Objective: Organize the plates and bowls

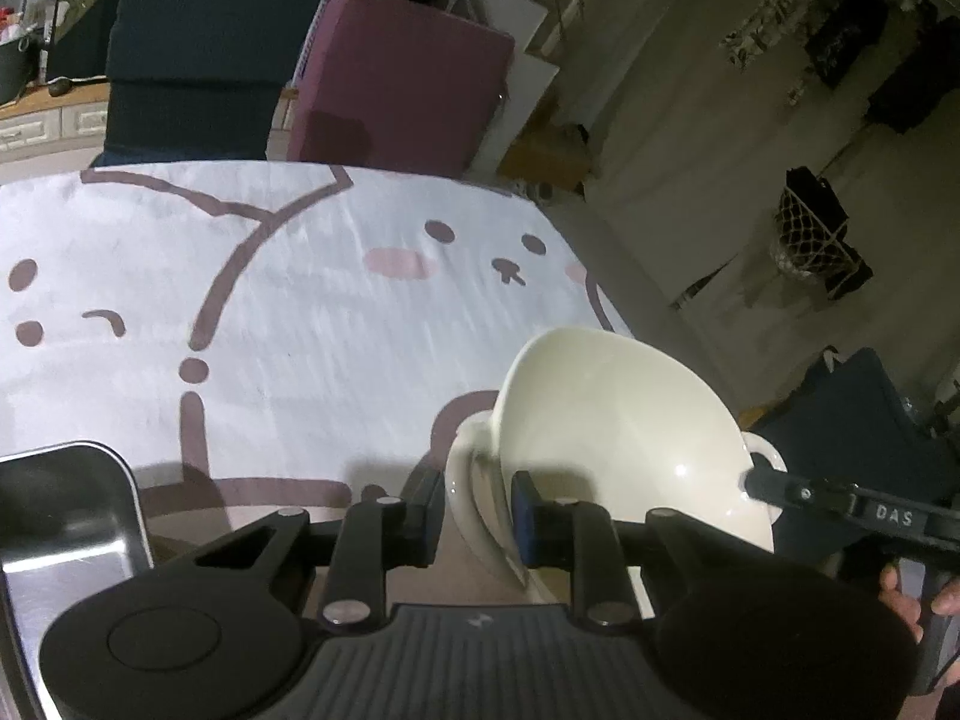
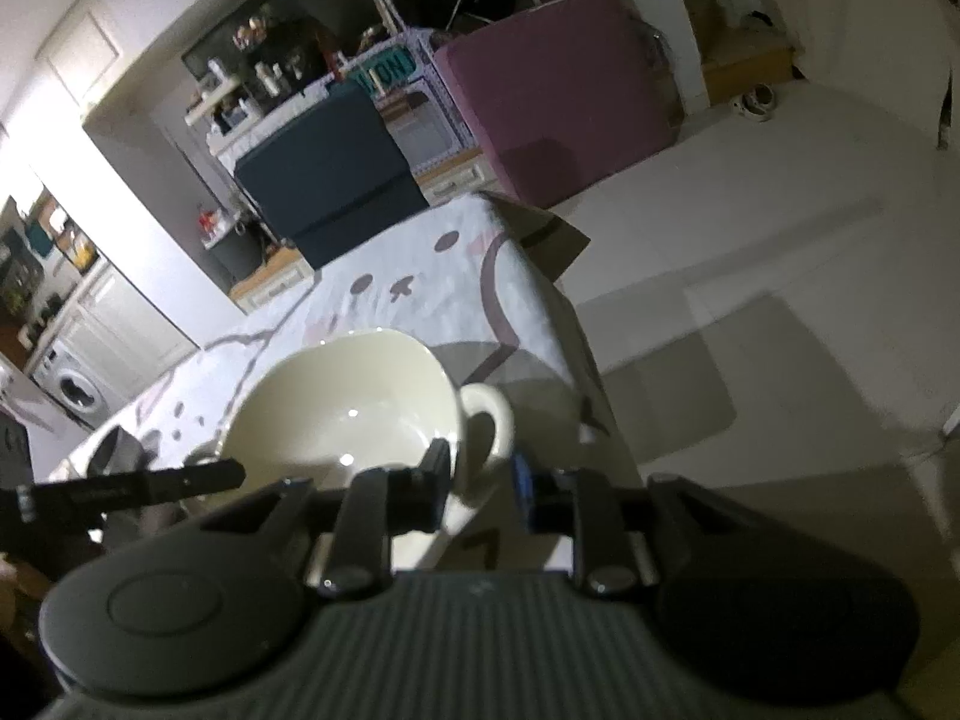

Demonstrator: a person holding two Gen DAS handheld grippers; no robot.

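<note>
A dim room with a purple box [image 1: 402, 72] and a dark blue box [image 1: 198, 54] sits behind the counter [image 1: 300, 312], which wears a white cloth with cartoon faces. A cream bowl [image 1: 606, 420] with two ear handles is near the counter's right edge, tipped up. The left tool [image 1: 477, 525] pinches one handle. The right tool [image 2: 480, 483] has its fingers on either side of the other handle; I cannot tell if it squeezes. The bowl looks hard, smooth, slippery and easy to break. The handles seem the best place to hold. A shiny metal tray [image 1: 60, 516] sits left.
</note>
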